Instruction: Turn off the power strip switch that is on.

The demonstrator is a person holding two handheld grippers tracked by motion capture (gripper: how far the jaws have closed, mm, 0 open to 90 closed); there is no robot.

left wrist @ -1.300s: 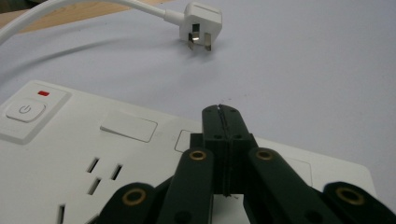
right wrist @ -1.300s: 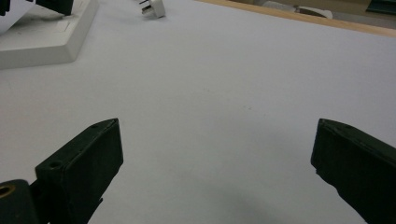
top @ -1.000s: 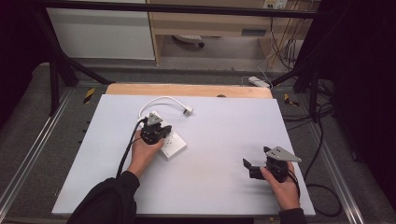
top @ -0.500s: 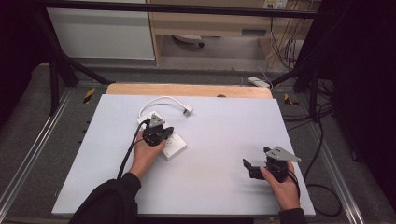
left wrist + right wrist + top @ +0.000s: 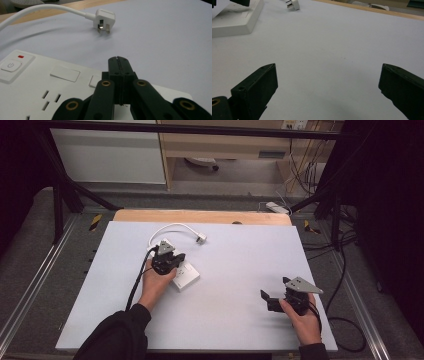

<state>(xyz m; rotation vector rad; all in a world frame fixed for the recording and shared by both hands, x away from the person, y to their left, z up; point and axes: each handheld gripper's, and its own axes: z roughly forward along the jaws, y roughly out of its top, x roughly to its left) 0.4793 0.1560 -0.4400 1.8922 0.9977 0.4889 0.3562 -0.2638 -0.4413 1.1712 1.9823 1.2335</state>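
My left gripper point(image 5: 167, 260) sits over the white power strip point(image 5: 186, 276), fingers point(image 5: 119, 65) pinched together with nothing between them, tips resting on or just above the strip's top face, can't tell which. My guess is it's pressing the strip down to steady it. The strip lies left of centre on the counter point(image 5: 240, 250); its own white plug point(image 5: 201, 239) lies loose just beyond it, cable point(image 5: 170, 226) looping round to the far end. Right gripper point(image 5: 280, 299) hovers near the right edge, fingers point(image 5: 257, 87) spread wide, empty.

Progress: early. Nothing plugged in, plug not picked up.

The left gripper view gives me the strip's power button point(image 5: 11, 66), a red indicator point(image 5: 21, 56), socket slots point(image 5: 51, 98) and the plug's pins point(image 5: 103, 28); from the high view those are too small to read. The high view gives the layout and both hands.
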